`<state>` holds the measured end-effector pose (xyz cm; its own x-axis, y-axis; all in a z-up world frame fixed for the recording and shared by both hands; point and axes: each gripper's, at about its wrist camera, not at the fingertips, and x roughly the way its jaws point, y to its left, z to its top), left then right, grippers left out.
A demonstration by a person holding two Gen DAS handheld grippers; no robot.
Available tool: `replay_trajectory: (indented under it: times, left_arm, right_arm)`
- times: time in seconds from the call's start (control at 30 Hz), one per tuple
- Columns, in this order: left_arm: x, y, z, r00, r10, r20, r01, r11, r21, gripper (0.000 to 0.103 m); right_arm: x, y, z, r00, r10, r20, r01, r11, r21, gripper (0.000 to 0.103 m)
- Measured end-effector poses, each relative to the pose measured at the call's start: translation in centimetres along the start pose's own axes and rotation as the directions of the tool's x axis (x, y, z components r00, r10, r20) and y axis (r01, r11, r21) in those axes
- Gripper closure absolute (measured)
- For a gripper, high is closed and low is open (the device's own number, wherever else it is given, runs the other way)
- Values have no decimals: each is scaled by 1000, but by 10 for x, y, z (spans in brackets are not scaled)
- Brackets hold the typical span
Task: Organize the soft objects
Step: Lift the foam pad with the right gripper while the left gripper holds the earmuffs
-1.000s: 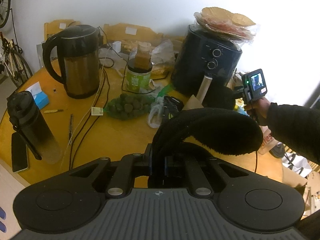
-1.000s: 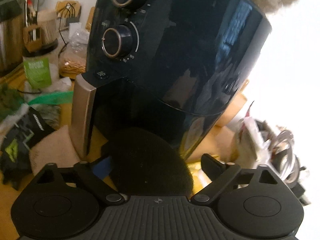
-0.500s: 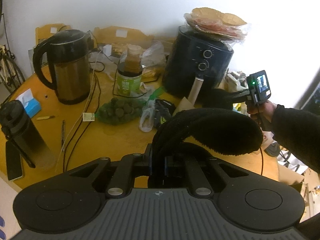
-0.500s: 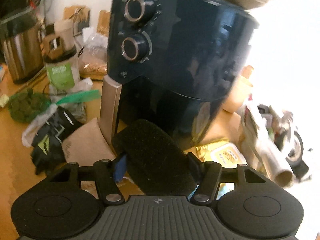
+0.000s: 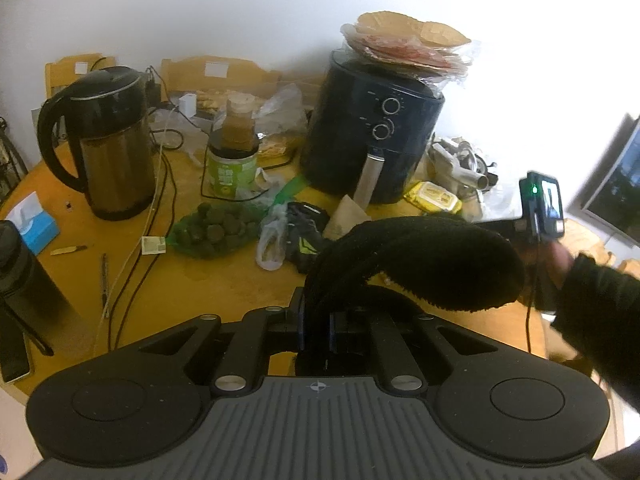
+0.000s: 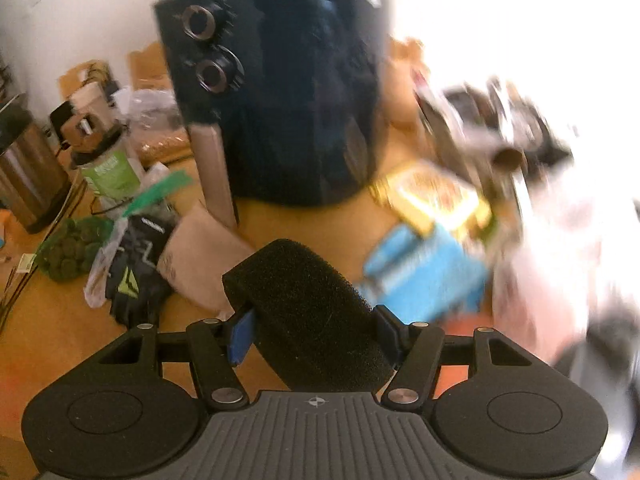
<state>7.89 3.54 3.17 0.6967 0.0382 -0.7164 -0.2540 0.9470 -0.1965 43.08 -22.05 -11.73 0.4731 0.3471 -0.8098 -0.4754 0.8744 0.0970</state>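
My left gripper (image 5: 315, 322) is shut on a black fuzzy cloth (image 5: 432, 264) that arches up and droops to the right, held above the round wooden table (image 5: 224, 292). My right gripper (image 6: 314, 330) is shut on a black foam sponge (image 6: 304, 304), held above the table in front of the black air fryer (image 6: 288, 96). In the left wrist view the right gripper's body (image 5: 542, 210) and the sleeved hand holding it sit at the right, partly hidden behind the cloth. Black-and-green gloves (image 5: 306, 232) lie mid-table, also in the right wrist view (image 6: 134, 276).
A kettle (image 5: 108, 152) stands at the back left, a green jar (image 5: 232, 164) beside it, the air fryer (image 5: 376, 132) with wrapped flatbreads on top. A bag of dark green balls (image 5: 212, 232), cables, a dark bottle (image 5: 20, 276), a yellow packet (image 6: 440, 196) and a blue pack (image 6: 424, 276) crowd the table.
Both grippers have drawn back from the air fryer with their loads. The right gripper moved back and rightward, and its view is now blurred. Its jaws closed tighter on the sponge.
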Motion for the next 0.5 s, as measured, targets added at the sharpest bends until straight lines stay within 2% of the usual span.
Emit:
replay_trajectory:
  times: [0.13,0.27,0.37,0.5]
  left_arm:
    - [3,-3,1,1000,-21,-3,21,1000,13,92]
    - [5,-8,2,999,-37,-6,37,999,31,92]
    - [5,-10,1,999,-44,-8,45,998,38,92]
    - [4,-10,1,999,-48,-6,48,998,40,92]
  right_arm:
    - [-1,-4,-28,999,-31,-37,35,992,119,37]
    - [-12,-3,-46,999,-24,-33,29,988,154,35]
    - [-13,-2,-52,999,-14,-39,19,992,126,31]
    - [-8,0,-53,999,-11,-33,12,999,34,30]
